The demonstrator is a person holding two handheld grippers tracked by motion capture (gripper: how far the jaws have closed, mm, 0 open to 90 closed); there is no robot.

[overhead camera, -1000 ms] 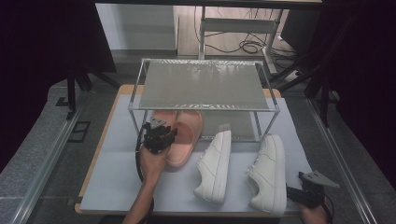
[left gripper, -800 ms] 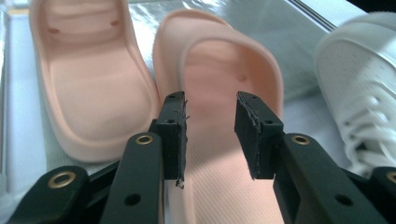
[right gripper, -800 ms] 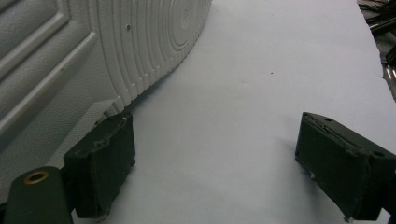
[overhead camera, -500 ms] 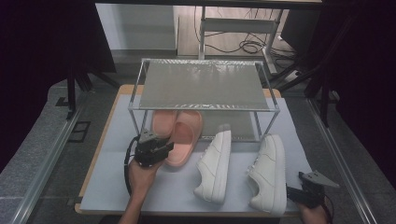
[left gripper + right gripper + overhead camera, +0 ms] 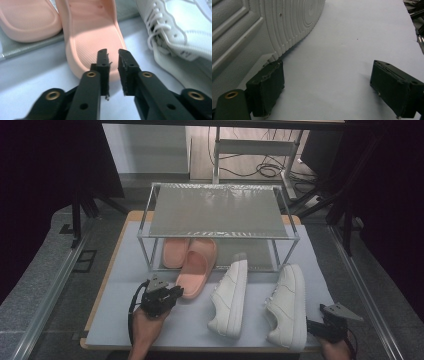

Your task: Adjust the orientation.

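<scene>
A pink slipper [image 5: 196, 269] lies half out from under the metal rack, its heel toward me, and its twin [image 5: 175, 252] rests under the rack beside it. My left gripper [image 5: 175, 292] hovers just short of that heel [image 5: 95, 42]. Its jaws have just been closing. They now stand a narrow gap apart with nothing between them [image 5: 113, 53]. Two white sneakers [image 5: 231, 292] [image 5: 288, 304] lie on the mat to the right. My right gripper [image 5: 324, 325] rests at the front right corner, open wide [image 5: 327, 92], its left pad [image 5: 267, 87] beside the right sneaker's sole [image 5: 262, 27].
A two-level wire rack [image 5: 220, 212] stands at the back of the white mat [image 5: 125, 270]. Bare mat lies left of the slippers and right of the sneakers. Cables and stands sit on the floor behind the table.
My left gripper has drawn back from the pink slipper toward me and to the left. The slipper stays where it was. The right gripper has not moved.
</scene>
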